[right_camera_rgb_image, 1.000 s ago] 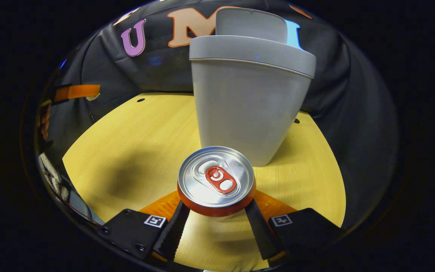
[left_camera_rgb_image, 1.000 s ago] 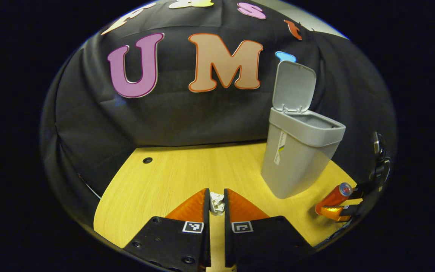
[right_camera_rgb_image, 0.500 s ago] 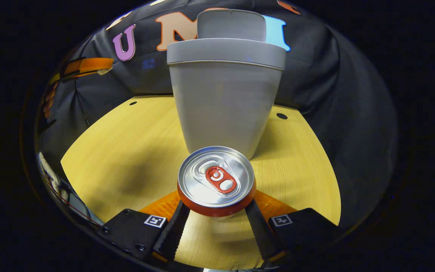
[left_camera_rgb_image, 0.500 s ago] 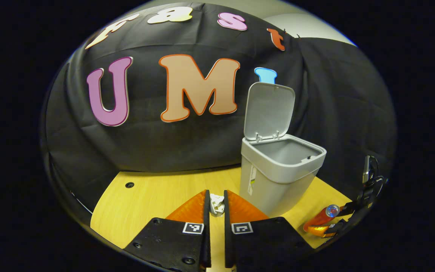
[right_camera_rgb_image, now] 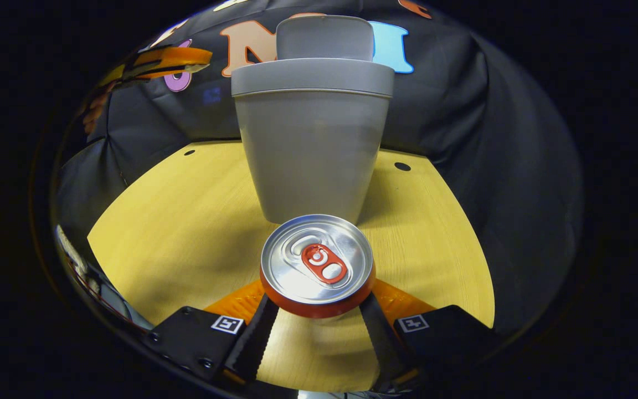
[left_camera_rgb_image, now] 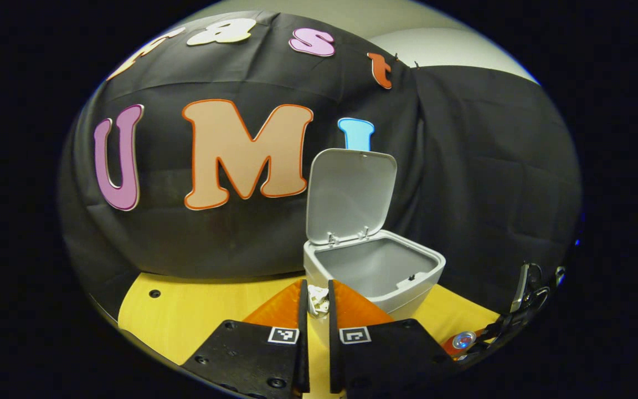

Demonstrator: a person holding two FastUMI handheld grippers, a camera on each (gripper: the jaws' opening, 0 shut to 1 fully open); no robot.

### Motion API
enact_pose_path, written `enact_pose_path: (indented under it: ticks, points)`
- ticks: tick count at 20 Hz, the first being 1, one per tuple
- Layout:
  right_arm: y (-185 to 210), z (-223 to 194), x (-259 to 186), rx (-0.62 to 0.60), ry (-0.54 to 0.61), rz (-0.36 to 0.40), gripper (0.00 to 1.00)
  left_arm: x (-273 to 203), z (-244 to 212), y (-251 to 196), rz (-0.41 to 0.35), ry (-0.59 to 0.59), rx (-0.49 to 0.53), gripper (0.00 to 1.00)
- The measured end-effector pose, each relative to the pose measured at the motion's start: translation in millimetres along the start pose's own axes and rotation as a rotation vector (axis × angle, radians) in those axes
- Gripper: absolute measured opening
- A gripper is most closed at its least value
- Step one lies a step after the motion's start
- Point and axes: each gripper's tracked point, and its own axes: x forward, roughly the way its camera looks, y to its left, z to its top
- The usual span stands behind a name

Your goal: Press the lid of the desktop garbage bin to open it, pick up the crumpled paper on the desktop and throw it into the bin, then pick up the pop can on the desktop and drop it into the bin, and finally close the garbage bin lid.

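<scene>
While left jaws pinch crumpled paper [left_camera_rgb_image: 317, 298] above open bin [left_camera_rgb_image: 374, 271], right jaws clamp can [right_camera_rgb_image: 317, 266]

A black cloth [left_camera_rgb_image: 463, 166] hangs as the booth's wall behind the table [right_camera_rgb_image: 186, 221], falling in soft folds and creases, with a vertical seam where two panels meet on the right of the left gripper view; above its top edge a pale, plain wall [left_camera_rgb_image: 441, 50] shows. The table has a light yellow wood-grain top with a curved edge; small dark round holes [right_camera_rgb_image: 402, 166] sit near its far edge, one on each side in the right gripper view; soft shadows lie across the wood, and the light falls evenly from above.
</scene>
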Motion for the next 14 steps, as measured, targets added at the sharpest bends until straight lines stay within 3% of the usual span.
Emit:
enact_pose_path:
  ticks: [7,12,14]
  points:
    - [-14.4,21.2,-12.6,0.030,-0.038,-0.019,0.84,39.5,0.4,-34.6,-0.084,0.000,0.001,0.14]
    - [-19.7,37.9,-16.9,0.034,-0.062,-0.025,0.84,55.5,-6.2,-48.8,-0.125,0.018,0.015,0.20]
    - [-21.2,40.2,-18.4,0.031,-0.063,-0.029,0.86,58.7,-9.8,-53.0,-0.139,0.030,0.007,0.27]
